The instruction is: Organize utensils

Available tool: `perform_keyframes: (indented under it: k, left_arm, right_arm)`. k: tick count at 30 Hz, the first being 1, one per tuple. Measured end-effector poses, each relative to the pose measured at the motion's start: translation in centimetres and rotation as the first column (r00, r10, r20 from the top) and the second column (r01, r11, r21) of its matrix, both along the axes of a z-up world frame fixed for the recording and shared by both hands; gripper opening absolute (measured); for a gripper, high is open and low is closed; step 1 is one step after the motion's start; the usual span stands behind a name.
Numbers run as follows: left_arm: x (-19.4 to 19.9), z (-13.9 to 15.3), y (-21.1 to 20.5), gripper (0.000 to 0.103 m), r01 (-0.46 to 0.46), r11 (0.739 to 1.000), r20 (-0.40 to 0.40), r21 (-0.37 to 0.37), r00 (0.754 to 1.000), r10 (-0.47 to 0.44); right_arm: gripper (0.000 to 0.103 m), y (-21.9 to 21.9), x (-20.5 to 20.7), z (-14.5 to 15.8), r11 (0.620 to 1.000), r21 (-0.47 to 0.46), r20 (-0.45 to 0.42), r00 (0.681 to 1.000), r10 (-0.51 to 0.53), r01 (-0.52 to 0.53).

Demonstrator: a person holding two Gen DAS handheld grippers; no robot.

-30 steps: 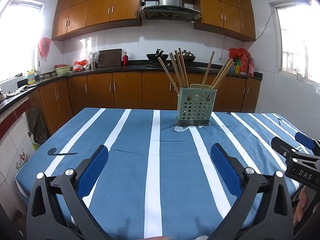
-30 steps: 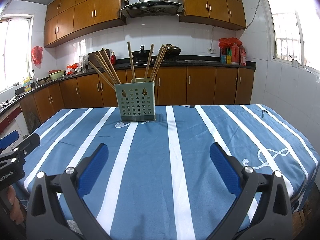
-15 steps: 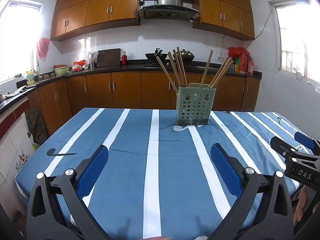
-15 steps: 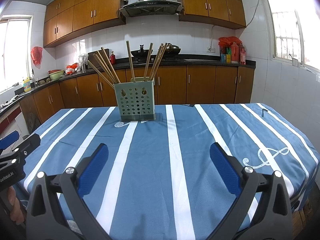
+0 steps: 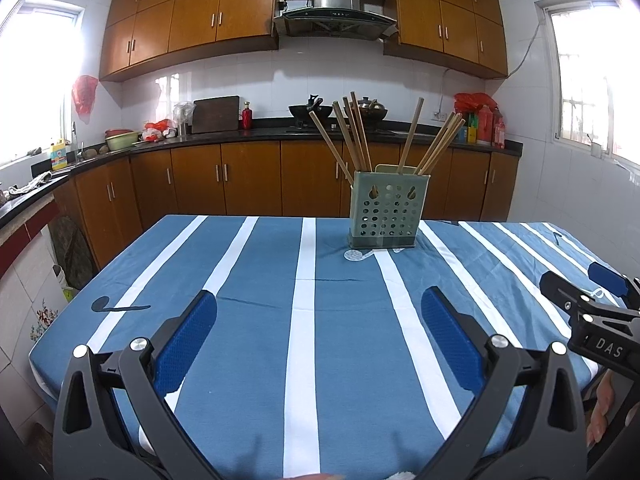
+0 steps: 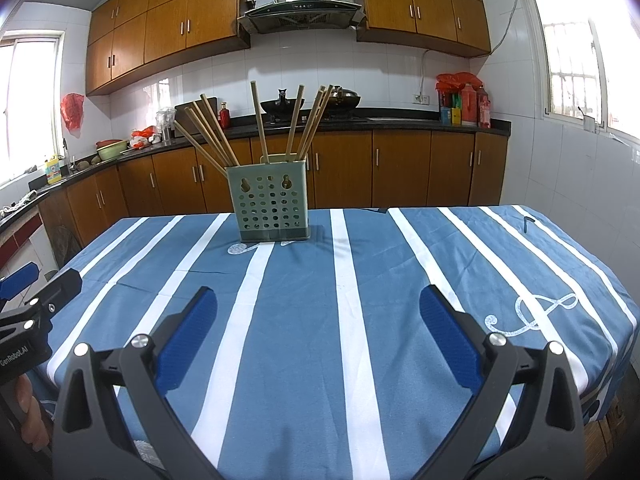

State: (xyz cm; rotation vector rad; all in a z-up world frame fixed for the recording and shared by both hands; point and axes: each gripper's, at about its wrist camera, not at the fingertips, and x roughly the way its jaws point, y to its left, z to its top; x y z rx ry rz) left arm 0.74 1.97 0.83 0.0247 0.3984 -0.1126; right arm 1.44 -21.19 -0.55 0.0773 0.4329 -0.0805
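I see a desk under a blue cloth with white stripes, kitchen cabinets and a range hood behind it. Nothing lies between my jaws and the green perforated utensil holder, which stands upright at the far side of the desk, well apart from both grippers. It holds wooden chopsticks fanned out and leaning. My left gripper has its jaws wide and holds nothing; my right gripper is likewise spread wide and bare, low over the near edge.
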Motion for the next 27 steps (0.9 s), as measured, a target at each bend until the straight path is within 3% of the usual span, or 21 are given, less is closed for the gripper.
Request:
perform_keyframes:
  k: [27]
  left_arm:
    - [0.44,-0.34,0.88,0.101,0.006,1.000,-0.008,-0.001,1.000,-0.006]
  right_arm:
    - [0.099,0.07,-0.03,-0.10,1.000,0.002,0.001,1.000,-0.003,0.003]
